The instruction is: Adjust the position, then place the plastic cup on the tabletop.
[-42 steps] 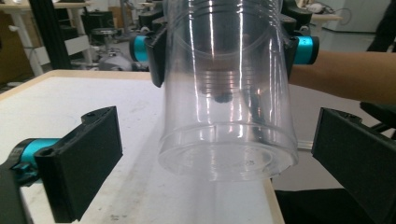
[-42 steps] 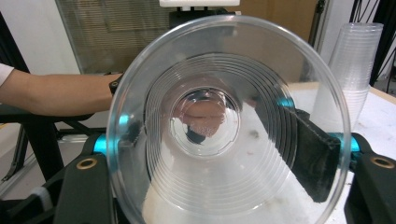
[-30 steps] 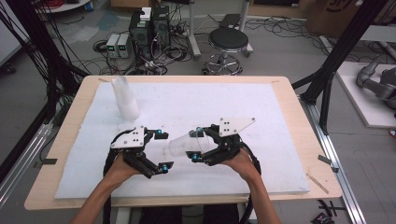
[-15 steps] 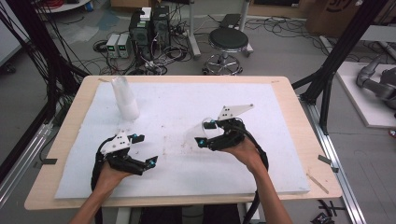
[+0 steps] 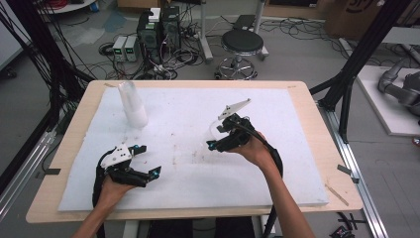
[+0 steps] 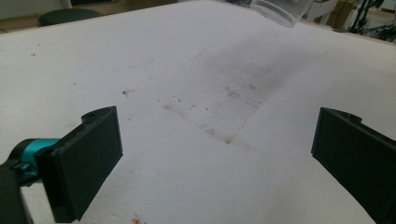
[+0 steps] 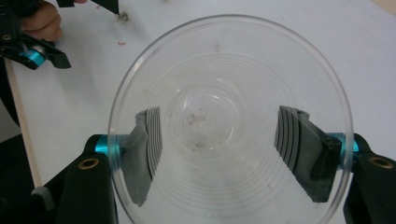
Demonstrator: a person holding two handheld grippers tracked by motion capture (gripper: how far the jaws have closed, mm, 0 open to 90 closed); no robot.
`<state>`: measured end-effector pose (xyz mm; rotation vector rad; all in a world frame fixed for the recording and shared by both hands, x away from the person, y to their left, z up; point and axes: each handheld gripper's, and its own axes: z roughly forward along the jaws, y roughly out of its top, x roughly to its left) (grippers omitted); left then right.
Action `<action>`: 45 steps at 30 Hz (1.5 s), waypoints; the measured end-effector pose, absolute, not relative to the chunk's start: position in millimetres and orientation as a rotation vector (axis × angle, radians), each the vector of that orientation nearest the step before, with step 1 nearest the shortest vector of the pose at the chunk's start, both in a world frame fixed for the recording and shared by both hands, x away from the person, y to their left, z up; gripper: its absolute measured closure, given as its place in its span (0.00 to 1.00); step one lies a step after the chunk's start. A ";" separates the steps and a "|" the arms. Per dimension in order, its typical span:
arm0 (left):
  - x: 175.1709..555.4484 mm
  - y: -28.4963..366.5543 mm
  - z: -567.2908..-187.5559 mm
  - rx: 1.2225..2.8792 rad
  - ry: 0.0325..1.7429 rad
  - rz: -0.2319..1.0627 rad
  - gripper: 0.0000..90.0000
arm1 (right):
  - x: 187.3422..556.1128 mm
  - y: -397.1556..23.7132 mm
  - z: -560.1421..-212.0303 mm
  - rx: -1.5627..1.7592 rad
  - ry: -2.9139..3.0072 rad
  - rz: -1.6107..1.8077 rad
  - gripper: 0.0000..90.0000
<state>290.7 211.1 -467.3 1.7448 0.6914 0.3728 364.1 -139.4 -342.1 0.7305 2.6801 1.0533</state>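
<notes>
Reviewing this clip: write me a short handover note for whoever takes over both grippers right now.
Right gripper: shut on one clear plastic cup, held above the white mat, mouth toward its camera.
Left gripper: open, nothing between its jaws, low over the mat's near left part.
Stack of clear cups: upright at the far left of the mat.
Done: one cup is in the right gripper's grip.
Left: probably setting that cup down or stacking it; the destination isn't shown.

Grey floor with tangled cables (image 5: 163,59), a black stool (image 5: 241,43), computer boxes (image 5: 158,27)

High overhead, gripper views close, table (image 5: 307,119) shared
</notes>
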 end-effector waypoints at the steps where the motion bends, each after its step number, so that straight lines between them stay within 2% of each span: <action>1: 290.3 211.2 -467.3 1.741 0.696 0.376 0.02 | 364.3 -138.7 -341.9 0.735 2.684 1.047 0.36; 24: 290.6 211.6 -467.6 1.738 0.705 0.372 0.02 | 368.6 -135.1 -346.2 0.746 2.695 1.002 0.36; 45: 291.1 211.1 -467.5 1.748 0.687 0.364 0.02 | 383.9 -110.7 -380.3 0.765 2.709 0.752 0.36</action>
